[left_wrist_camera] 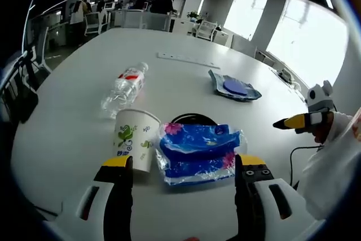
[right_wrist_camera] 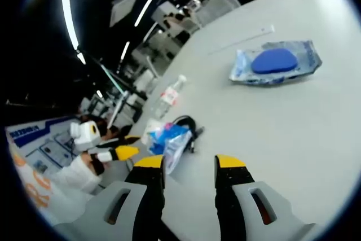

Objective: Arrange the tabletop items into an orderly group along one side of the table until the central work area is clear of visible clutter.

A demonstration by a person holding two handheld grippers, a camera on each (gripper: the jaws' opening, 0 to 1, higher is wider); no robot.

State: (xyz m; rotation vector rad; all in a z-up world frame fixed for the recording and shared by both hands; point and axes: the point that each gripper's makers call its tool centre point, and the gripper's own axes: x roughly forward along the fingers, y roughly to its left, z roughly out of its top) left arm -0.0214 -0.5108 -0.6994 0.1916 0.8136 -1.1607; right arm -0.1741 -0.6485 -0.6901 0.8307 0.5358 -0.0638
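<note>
Red-labelled bottle [left_wrist_camera: 125, 87] lies beyond the floral-printed paper cup [left_wrist_camera: 136, 139]; writing unreadable.

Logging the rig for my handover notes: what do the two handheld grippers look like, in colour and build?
Both match. The left gripper has two black jaws capped with yellow tips, set on pale grey bodies with dark slots. The right gripper has the same black jaws, yellow tips and grey slotted bodies. Seen in the left gripper view, a thin black cable trails below the right gripper, beside a white sleeve.
</note>
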